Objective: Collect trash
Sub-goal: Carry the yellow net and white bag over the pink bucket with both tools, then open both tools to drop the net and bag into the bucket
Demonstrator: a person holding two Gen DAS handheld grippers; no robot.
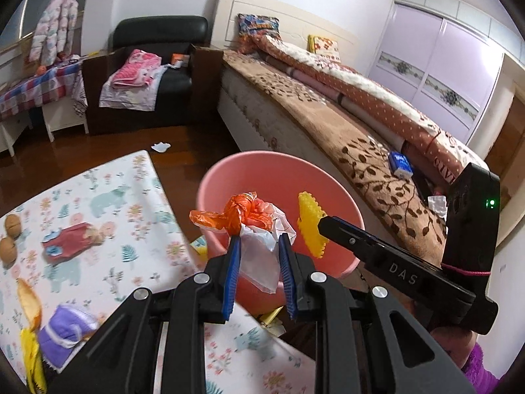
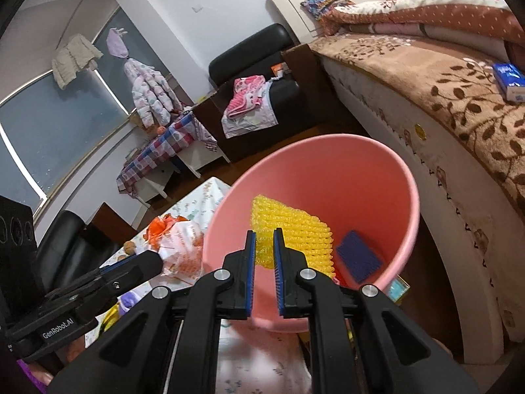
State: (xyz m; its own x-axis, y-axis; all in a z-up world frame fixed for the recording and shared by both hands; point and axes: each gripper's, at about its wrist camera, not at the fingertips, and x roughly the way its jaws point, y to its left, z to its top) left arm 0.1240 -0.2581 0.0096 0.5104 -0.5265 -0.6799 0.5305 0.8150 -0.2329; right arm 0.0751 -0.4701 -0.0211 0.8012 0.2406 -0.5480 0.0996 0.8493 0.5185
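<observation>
A pink bin (image 1: 229, 174) stands on the floor between the table and the bed; it also shows in the right wrist view (image 2: 344, 177). My left gripper (image 1: 259, 246) is shut on a knotted orange and white plastic bag (image 1: 252, 220) and holds it over the bin's near rim; the bag shows left of the bin in the right wrist view (image 2: 180, 239). My right gripper (image 2: 264, 236) is shut on a yellow foam net (image 2: 292, 236) and holds it over the bin's mouth; the net also shows in the left wrist view (image 1: 310, 221). A blue scrap (image 2: 359, 256) lies inside the bin.
The table with a floral cloth (image 1: 98, 197) holds walnuts (image 1: 10, 236), a red wrapper (image 1: 69, 239), a purple wrapper (image 1: 65, 331) and peel. The bed (image 1: 344, 131) runs along the right, with a blue packet (image 1: 400, 162) on it. A white scrap (image 1: 160, 146) lies on the floor.
</observation>
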